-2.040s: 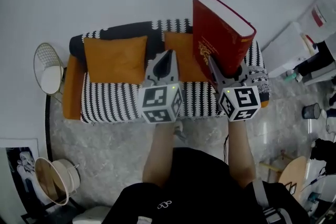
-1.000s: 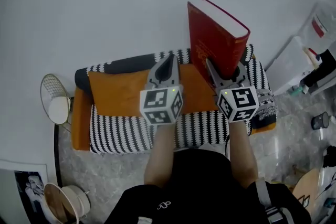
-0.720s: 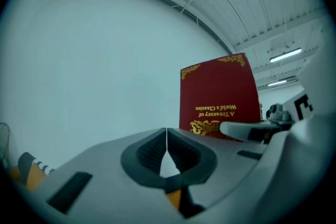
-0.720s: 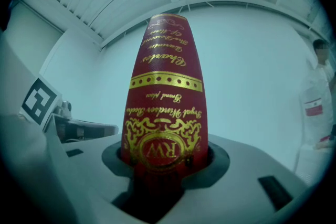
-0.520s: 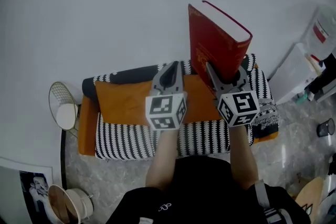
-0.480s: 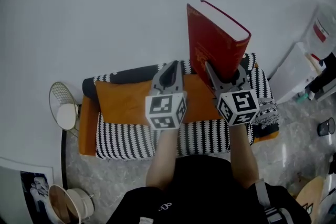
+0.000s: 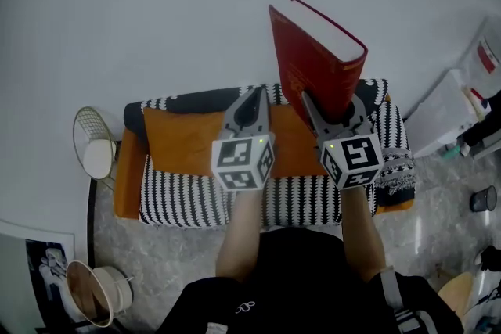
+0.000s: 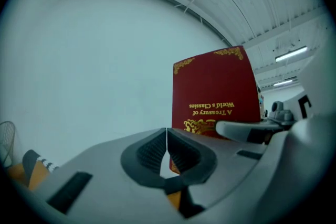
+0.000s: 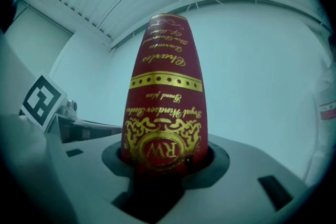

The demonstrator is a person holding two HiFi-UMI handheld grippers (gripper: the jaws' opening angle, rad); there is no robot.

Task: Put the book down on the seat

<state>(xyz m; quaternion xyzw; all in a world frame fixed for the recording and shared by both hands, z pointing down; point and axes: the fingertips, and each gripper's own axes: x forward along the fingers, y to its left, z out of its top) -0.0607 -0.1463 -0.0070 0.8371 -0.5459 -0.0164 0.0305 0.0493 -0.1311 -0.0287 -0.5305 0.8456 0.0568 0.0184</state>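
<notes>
Right claw [image 7: 332, 107] clenched on lower end of red book [image 7: 313, 59]. Book stands upright in the air over the sofa's [image 7: 185, 198] right end. Left claw [image 7: 252, 99] pinched shut, empty, over sofa's middle. Orange cushions [image 7: 188, 141] line sofa's back; striped seat strip open along sofa's front edge.

The thick red hardcover book [image 7: 309, 66] has a smooth, faintly sheened cover with shiny gilt stamping. The sofa [image 7: 188, 199] wears woven black-and-white zigzag cloth; its orange cushion [image 7: 188, 141] is plain matt fabric. The grey marbled stone floor [image 7: 156, 246] gleams. The left gripper [image 8: 167, 136] is matt grey plastic, its dark pads [image 8: 150, 151] ribbed.
</notes>
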